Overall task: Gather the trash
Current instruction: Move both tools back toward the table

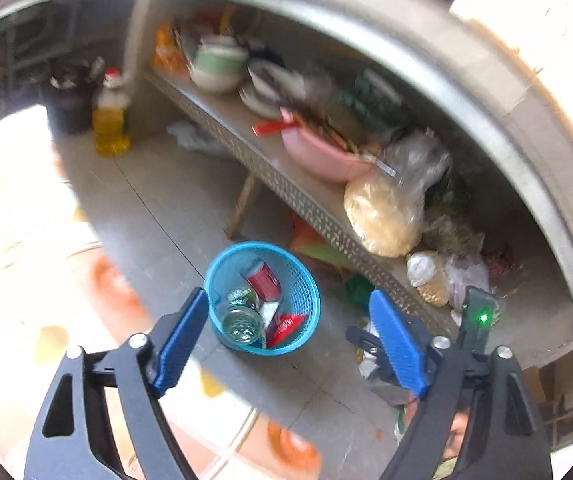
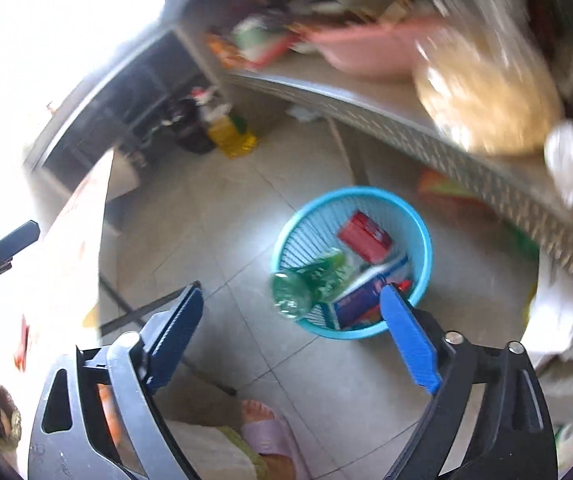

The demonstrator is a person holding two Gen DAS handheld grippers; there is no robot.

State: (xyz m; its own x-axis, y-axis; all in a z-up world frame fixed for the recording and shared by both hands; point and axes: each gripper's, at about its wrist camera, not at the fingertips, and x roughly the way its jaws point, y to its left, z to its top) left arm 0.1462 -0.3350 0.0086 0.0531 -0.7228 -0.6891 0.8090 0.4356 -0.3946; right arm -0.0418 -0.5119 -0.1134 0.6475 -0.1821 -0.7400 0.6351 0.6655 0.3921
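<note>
A: Both pairs of tongs are spread wide with nothing between them: the left tongs (image 1: 286,332) and the right tongs (image 2: 290,320) hang above the floor, looking down on the blue basket (image 1: 306,276)

B: And the trash is inside it: a red can (image 1: 261,279), a clear bottle (image 1: 242,322), a box and a red wrapper, all lying loose in the basket on the tiles, just in front of the low shelf (image 1: 306,200)

A: From the right side the green bottle (image 2: 306,284) leans over the rim with its base sticking out past the edge. I'd say that one isn't settled

B: Then the careful thing is to nudge it fully in before going for anything else, coming straight down so the light basket doesn't tip

A: There's paper and plastic on the floor under the shelf end too, though it's too blurred to say what. If that counts as trash, take it piece by piece, pinching at a firm fold, and let go low over the basket
</note>
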